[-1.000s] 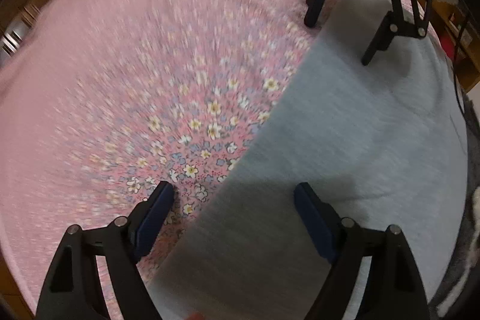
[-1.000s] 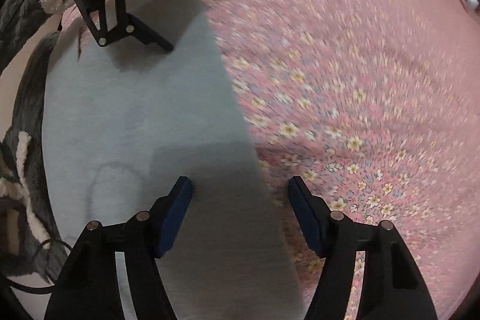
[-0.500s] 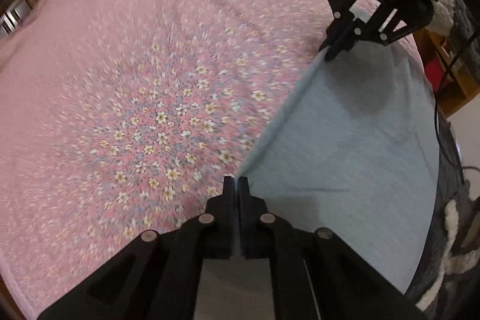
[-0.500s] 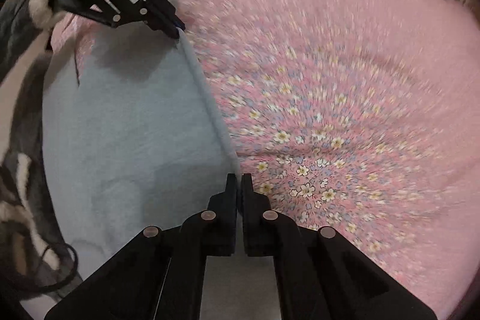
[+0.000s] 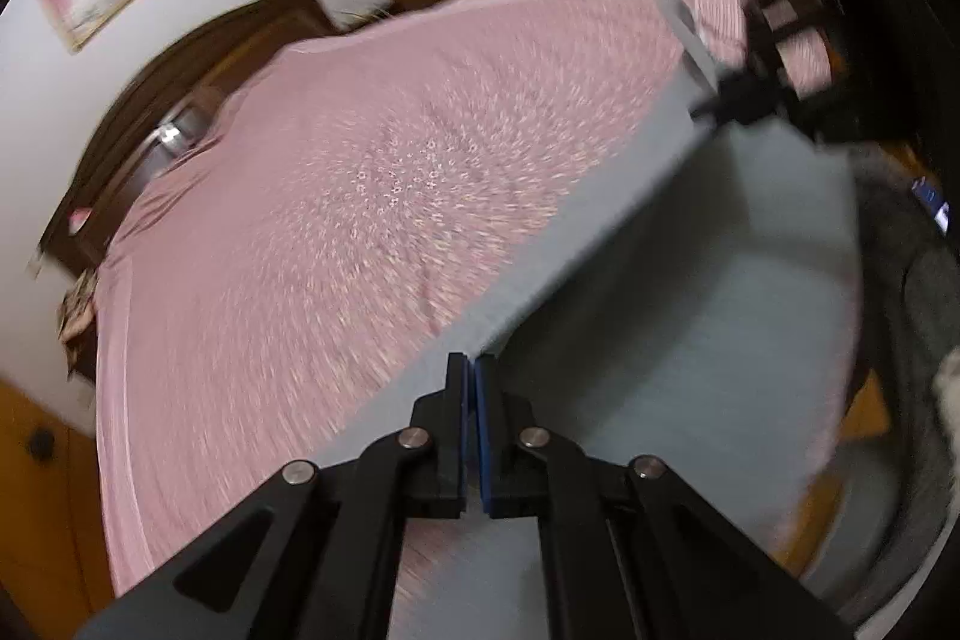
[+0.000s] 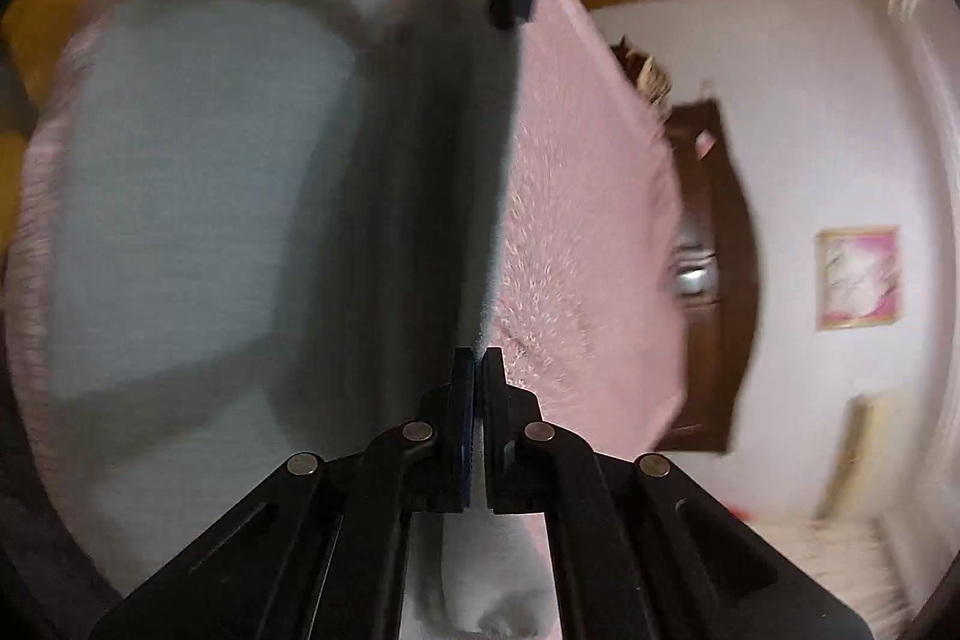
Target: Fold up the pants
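You hold the grey pants (image 5: pixel 690 316) by one long edge above the pink floral bedspread (image 5: pixel 336 196), the left gripper (image 5: pixel 469 370) pinched tight on the fabric at one end and the right gripper (image 6: pixel 477 361) clamped just as tightly on the same edge at the other. That edge stretches taut between the two, raised off the bedspread, while the rest of the pants lies flat on it beside the lifted strip. The fold looks barely begun: the raised edge has yet to be carried over and laid down.
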`<action>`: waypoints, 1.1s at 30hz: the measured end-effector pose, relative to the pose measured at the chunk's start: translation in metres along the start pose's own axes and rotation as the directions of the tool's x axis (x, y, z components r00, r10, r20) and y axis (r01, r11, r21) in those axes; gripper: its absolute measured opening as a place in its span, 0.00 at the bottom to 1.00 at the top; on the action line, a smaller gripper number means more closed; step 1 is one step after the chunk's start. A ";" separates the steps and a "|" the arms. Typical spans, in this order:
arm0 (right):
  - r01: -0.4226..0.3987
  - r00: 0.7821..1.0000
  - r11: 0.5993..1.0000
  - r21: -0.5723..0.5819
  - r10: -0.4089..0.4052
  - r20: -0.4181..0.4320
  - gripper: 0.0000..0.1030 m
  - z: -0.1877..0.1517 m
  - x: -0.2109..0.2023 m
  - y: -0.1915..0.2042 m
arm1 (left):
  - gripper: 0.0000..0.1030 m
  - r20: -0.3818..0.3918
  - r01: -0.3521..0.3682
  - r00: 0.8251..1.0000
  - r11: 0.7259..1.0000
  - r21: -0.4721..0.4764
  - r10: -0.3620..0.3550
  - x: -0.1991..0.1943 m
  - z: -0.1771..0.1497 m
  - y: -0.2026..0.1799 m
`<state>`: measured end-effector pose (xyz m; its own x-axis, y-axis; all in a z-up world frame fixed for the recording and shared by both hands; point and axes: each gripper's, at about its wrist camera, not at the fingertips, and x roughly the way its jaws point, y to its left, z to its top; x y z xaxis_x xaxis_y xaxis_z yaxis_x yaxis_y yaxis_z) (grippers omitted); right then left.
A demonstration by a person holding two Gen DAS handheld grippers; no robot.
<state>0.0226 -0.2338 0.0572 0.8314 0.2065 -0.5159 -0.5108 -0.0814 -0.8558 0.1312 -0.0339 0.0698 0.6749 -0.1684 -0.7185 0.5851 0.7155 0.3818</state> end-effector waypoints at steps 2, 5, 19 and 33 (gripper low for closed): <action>0.011 1.000 1.000 0.011 -0.011 0.006 0.03 -0.003 -0.027 0.026 | 0.02 0.030 -0.024 0.999 0.999 -0.035 0.025 -0.026 -0.023 -0.029; 0.050 0.999 0.999 -0.010 -0.050 0.001 0.03 0.010 -0.040 0.066 | 0.02 0.028 -0.040 0.999 0.998 -0.037 0.041 -0.034 -0.044 -0.069; 0.026 1.000 0.992 -0.127 -0.028 -0.014 0.03 0.022 -0.040 0.142 | 0.02 -0.035 -0.043 0.998 0.995 0.090 0.046 -0.035 -0.093 -0.140; 0.056 0.998 0.984 -0.167 -0.059 -0.014 0.03 0.027 -0.046 0.197 | 0.05 -0.119 -0.060 0.990 0.991 0.117 0.074 -0.004 -0.109 -0.162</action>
<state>-0.1225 -0.2332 -0.0867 0.8633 0.1969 -0.4648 -0.4197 -0.2317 -0.8776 -0.0155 -0.0750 -0.0528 0.6578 -0.0337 -0.7524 0.5925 0.6398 0.4894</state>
